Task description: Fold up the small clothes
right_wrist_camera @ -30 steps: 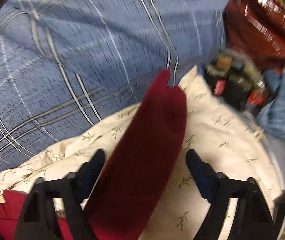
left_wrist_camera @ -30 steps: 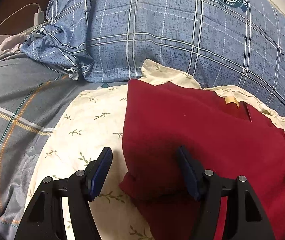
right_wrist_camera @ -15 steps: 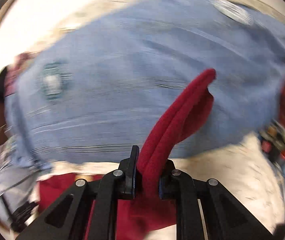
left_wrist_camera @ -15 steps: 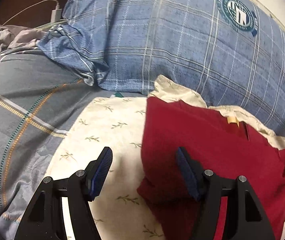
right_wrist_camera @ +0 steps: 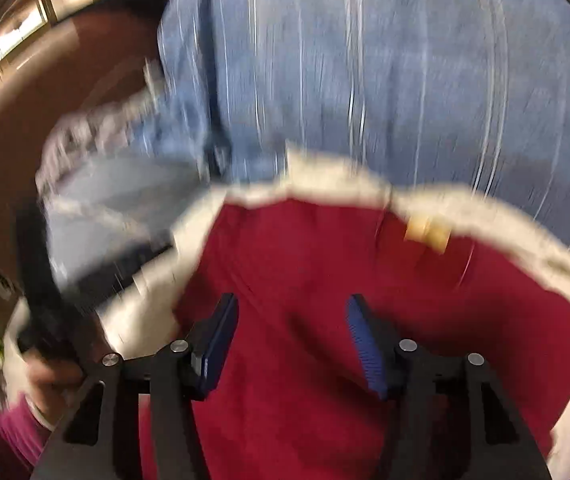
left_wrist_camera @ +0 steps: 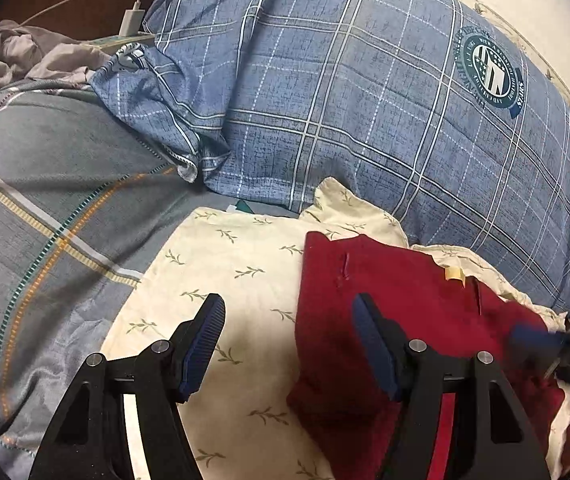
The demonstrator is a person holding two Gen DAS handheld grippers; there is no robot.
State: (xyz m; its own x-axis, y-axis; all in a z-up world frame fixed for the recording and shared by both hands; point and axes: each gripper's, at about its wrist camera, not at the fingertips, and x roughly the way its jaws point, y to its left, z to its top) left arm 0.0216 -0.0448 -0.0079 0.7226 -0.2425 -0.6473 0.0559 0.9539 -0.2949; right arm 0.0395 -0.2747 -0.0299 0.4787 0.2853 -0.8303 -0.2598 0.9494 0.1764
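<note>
A dark red garment [left_wrist_camera: 397,320] lies folded on a cream leaf-print cloth [left_wrist_camera: 237,280] on the bed. It has a small tan label [left_wrist_camera: 454,273] near its far edge. My left gripper [left_wrist_camera: 285,320] is open and empty, straddling the garment's left edge; its right finger is over the red fabric. In the blurred right wrist view the red garment [right_wrist_camera: 325,280] fills the lower middle, and my right gripper [right_wrist_camera: 291,320] is open above it, holding nothing. The right gripper also shows blurred at the right edge of the left wrist view [left_wrist_camera: 557,344].
A large blue plaid pillow [left_wrist_camera: 365,100] with a round badge lies behind the cloth. A grey striped duvet [left_wrist_camera: 45,220] is at the left. A charger and cable [left_wrist_camera: 129,20] sit at the far left. The left gripper and hand [right_wrist_camera: 45,320] show at the right view's left.
My right gripper had closed on the red sleeve and lifted it; now it is open and the sleeve lies folded over the garment. My left gripper has drifted left and stayed open.
</note>
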